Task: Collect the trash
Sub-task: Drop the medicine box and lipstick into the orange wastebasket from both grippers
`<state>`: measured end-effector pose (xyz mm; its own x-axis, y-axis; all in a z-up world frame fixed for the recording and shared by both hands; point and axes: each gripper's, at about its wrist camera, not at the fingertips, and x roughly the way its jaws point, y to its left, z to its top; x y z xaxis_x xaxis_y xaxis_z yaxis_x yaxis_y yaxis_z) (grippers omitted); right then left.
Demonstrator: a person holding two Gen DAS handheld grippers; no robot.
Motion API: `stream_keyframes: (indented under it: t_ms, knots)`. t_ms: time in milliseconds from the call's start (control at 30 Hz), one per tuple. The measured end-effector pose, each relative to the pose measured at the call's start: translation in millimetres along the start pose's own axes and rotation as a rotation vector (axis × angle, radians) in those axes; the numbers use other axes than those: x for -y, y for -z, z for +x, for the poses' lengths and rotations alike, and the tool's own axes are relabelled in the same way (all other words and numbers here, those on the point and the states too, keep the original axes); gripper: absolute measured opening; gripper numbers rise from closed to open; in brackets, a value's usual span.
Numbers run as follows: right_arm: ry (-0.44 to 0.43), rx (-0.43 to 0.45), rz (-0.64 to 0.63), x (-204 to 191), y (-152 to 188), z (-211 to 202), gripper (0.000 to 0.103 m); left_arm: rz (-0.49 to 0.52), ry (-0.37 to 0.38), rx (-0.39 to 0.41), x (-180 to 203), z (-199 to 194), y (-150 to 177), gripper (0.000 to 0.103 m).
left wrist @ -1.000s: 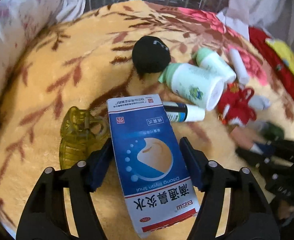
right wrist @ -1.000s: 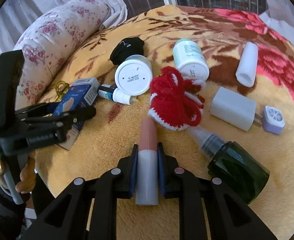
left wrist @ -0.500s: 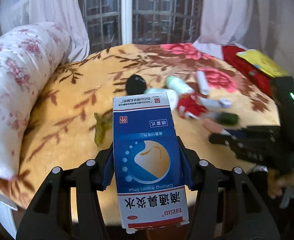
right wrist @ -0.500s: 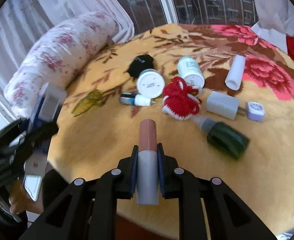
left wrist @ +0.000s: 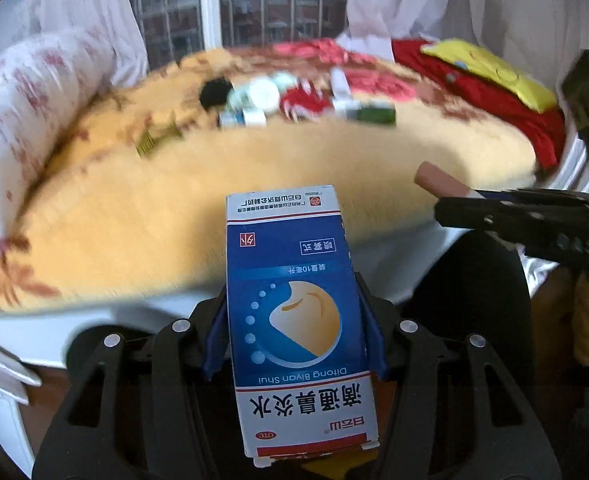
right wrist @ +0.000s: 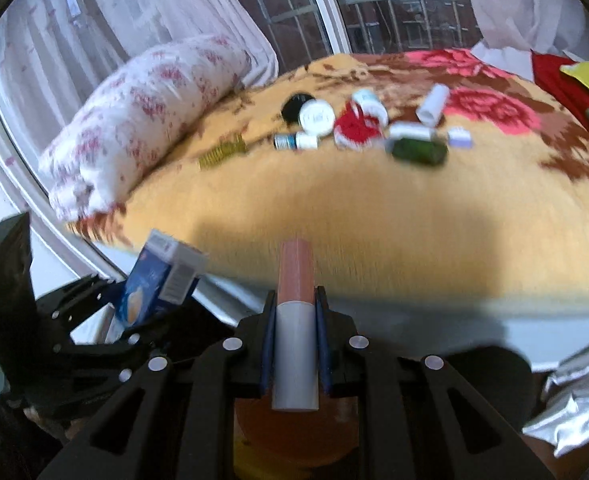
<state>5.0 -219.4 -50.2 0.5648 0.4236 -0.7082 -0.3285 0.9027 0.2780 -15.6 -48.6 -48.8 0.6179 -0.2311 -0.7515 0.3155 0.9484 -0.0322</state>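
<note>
My left gripper (left wrist: 294, 336) is shut on a blue and white medicine box (left wrist: 294, 312), held off the bed's near edge; the box also shows in the right wrist view (right wrist: 154, 284). My right gripper (right wrist: 294, 328) is shut on a pink and grey tube (right wrist: 295, 320), whose pink tip shows in the left wrist view (left wrist: 438, 180). Both are held back from the yellow blanket (right wrist: 354, 208). Still on the bed lie white jars (right wrist: 316, 117), a red knitted piece (right wrist: 356, 128), a dark green bottle (right wrist: 416, 151), a small vial (right wrist: 296, 142) and a black item (right wrist: 294, 106).
A floral bolster pillow (right wrist: 142, 116) lies along the bed's left side. A yellowish hair clip (right wrist: 222, 152) lies on the blanket. Red and yellow cloth (left wrist: 486, 80) covers the bed's right side. Silver foil-like material (right wrist: 574, 412) is at the lower right. A window stands behind.
Both grippers have pulled back and away from the bed with their loads. The items on the blanket now look small and far. The views are blurred by motion.
</note>
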Motion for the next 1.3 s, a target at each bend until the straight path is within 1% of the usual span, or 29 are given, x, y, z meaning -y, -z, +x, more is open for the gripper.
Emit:
stream_keyframes:
  t_ms: [133,233,267,333,500,667,733,767,800,833,1167,1300]
  knots:
    - [0.052,-0.086,-0.017,-1,35,18,0.018,-0.073,0.036,-0.102,-3,28,22,0.054]
    - [0.06,-0.149,-0.005,2,53,37,0.018,-0.101,0.02,-0.179,-7,51,35,0.054]
    - [0.058,-0.164,0.002,2,57,43,0.018,-0.105,0.014,-0.193,-8,56,36,0.054]
    - [0.047,-0.194,0.018,3,61,55,0.018,-0.11,0.017,-0.217,-9,63,40,0.054]
    - [0.053,-0.251,0.014,0,64,75,0.018,-0.109,0.027,-0.26,-9,75,44,0.054]
    - [0.054,-0.284,0.016,2,65,84,0.018,-0.121,0.034,-0.293,-12,86,44,0.055]
    - [0.055,-0.296,0.015,3,65,87,0.018,-0.12,0.038,-0.304,-12,88,45,0.056]
    - [0.057,-0.3,0.016,3,66,88,0.027,-0.12,0.043,-0.313,-14,90,44,0.061]
    - [0.06,-0.3,0.017,4,66,89,0.045,-0.119,0.04,-0.32,-13,91,44,0.072]
    - [0.067,-0.291,0.016,4,65,87,0.05,-0.119,0.033,-0.324,-11,91,44,0.078]
    - [0.076,-0.236,0.042,10,64,72,0.051,-0.125,0.033,-0.318,-16,84,46,0.078]
    - [0.077,-0.208,0.038,9,57,62,0.051,-0.119,0.032,-0.318,-13,84,45,0.078]
